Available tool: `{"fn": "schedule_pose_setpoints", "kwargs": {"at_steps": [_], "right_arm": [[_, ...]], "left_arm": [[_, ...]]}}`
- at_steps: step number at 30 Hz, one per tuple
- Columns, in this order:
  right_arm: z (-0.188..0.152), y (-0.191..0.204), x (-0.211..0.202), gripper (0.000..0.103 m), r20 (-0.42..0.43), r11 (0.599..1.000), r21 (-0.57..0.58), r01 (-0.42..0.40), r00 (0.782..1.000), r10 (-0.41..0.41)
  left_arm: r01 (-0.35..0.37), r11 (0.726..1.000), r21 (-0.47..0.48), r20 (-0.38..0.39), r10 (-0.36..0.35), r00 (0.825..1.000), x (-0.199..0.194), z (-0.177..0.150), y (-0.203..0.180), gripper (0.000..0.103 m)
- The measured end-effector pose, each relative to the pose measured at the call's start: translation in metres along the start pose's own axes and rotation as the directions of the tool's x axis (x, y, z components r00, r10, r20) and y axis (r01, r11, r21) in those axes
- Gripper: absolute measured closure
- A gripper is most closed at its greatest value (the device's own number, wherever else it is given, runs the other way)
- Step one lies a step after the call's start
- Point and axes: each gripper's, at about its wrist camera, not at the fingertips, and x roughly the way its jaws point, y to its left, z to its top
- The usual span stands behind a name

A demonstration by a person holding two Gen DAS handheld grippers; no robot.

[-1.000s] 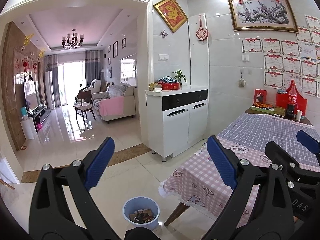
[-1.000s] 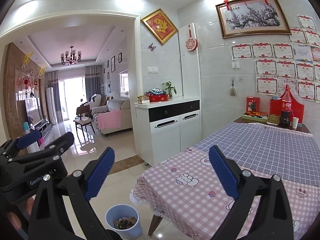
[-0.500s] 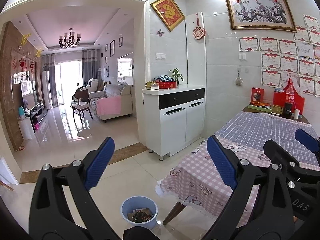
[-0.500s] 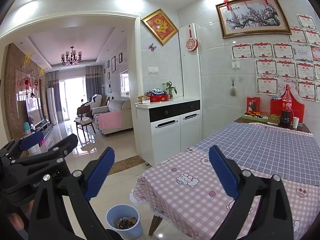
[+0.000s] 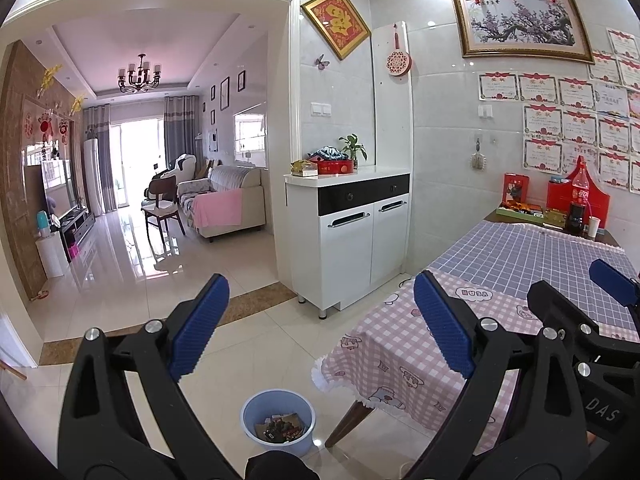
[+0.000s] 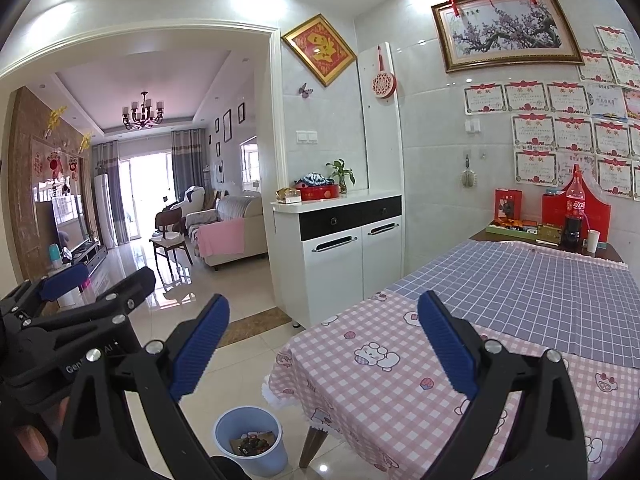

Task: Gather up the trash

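Your left gripper and right gripper both gape released above the round light-blue plastic trash bin holding scraps.

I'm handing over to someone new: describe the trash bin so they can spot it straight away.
Find the dining table with the pink and purple checked cloths. At its near corner, beside the wooden table leg, a small round bin stands on the white tiled floor. It is light blue plastic, open-topped, with dark scraps and wrappers already inside, and nothing else stands on the floor close by.
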Motion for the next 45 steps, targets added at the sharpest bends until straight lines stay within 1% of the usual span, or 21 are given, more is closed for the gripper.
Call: {"fn": "schedule_pose_setpoints", "kwargs": {"at_steps": [26,45], "right_arm": [[-0.0063,-0.0017,0.0035,0.009,-0.011,1.0,0.006,0.003,1.0,-0.002],[-0.0091,-0.0055,0.0094,0.009,-0.025,1.0,0.005,-0.007,1.0,0.007]], "left_arm": [[0.004,1.0,-0.004,-0.024,-0.004,1.0,0.0064,-0.0068,0.0,0.011],[0.004,1.0,-0.009,-0.031,-0.005,0.999,0.0085,-0.0036,-0.002,0.011]]}}
